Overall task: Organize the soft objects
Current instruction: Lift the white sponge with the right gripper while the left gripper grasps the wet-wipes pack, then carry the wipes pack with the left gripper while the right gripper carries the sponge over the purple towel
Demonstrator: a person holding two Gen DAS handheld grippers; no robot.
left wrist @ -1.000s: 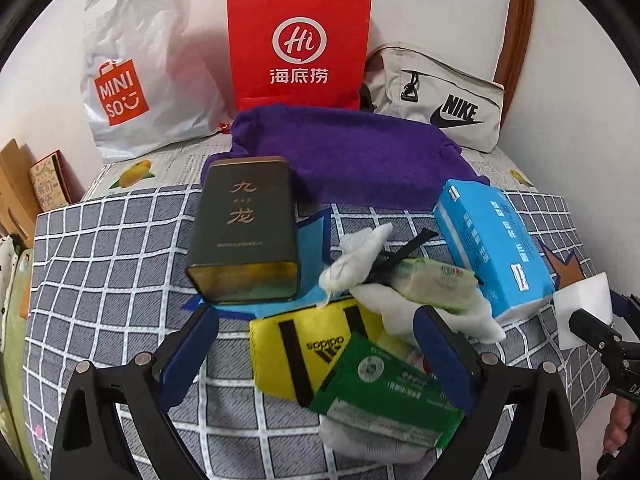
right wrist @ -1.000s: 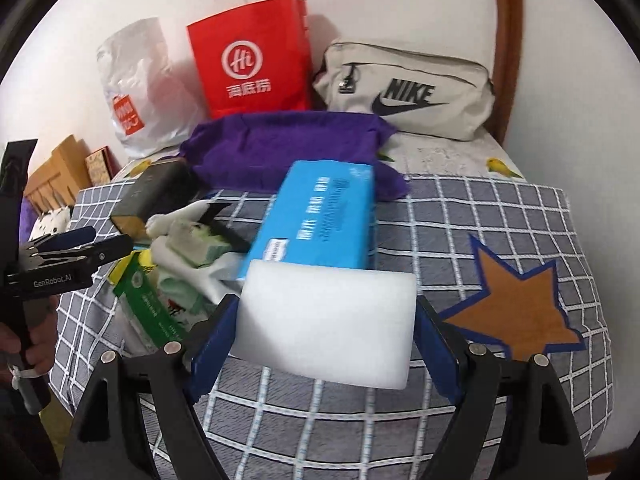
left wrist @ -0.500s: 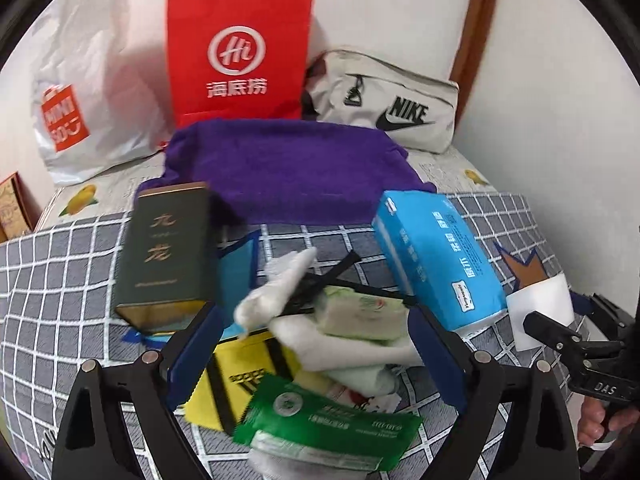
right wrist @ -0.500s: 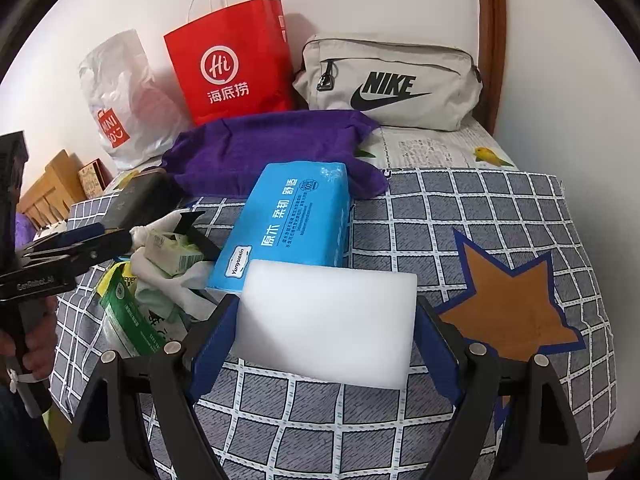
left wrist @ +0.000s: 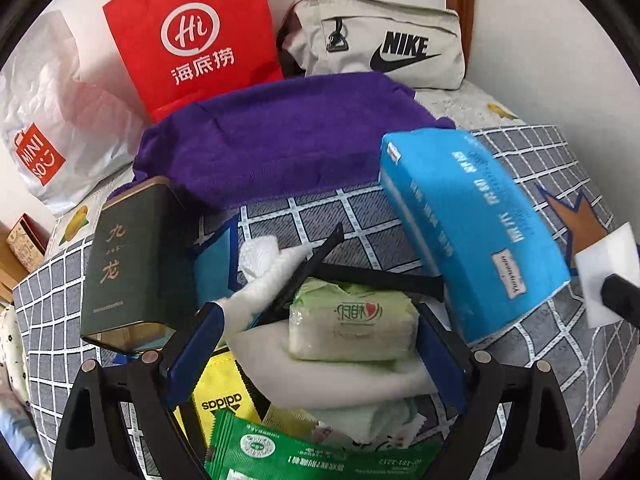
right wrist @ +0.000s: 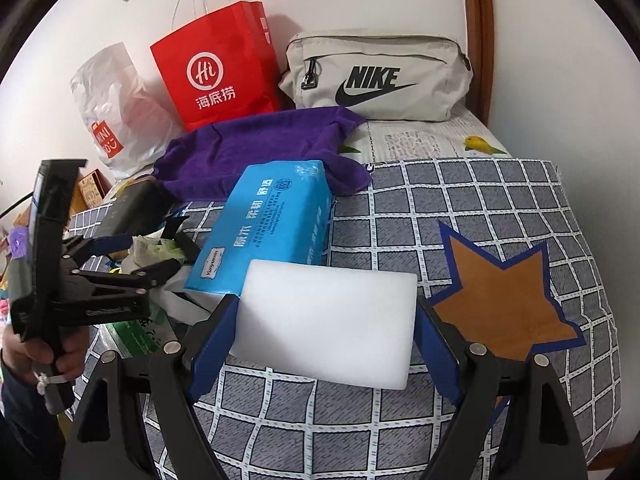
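My right gripper (right wrist: pixel 322 354) is shut on a white sponge block (right wrist: pixel 326 320) and holds it above the checked quilt (right wrist: pixel 460 200); the block also shows in the left wrist view (left wrist: pixel 608 264). My left gripper (left wrist: pixel 316 356) is open, its blue pads either side of a green tissue pack (left wrist: pixel 352 328) on a white cloth (left wrist: pixel 320 364), not touching. It also shows in the right wrist view (right wrist: pixel 132 256). A blue tissue pack (left wrist: pixel 468 228) lies to the right. A purple towel (left wrist: pixel 280 136) lies behind.
A dark tin (left wrist: pixel 128 260) stands at left. A yellow adidas pouch (left wrist: pixel 220 396) and a green wipes pack (left wrist: pixel 304 452) lie below the cloth. A red paper bag (left wrist: pixel 192 32), a Miniso bag (left wrist: pixel 48 120) and a Nike pouch (left wrist: pixel 380 44) lean on the wall.
My left gripper has moved forward and down over the pile, so the green tissue pack now sits between its open pads. My right gripper still holds the sponge, shifted slightly.
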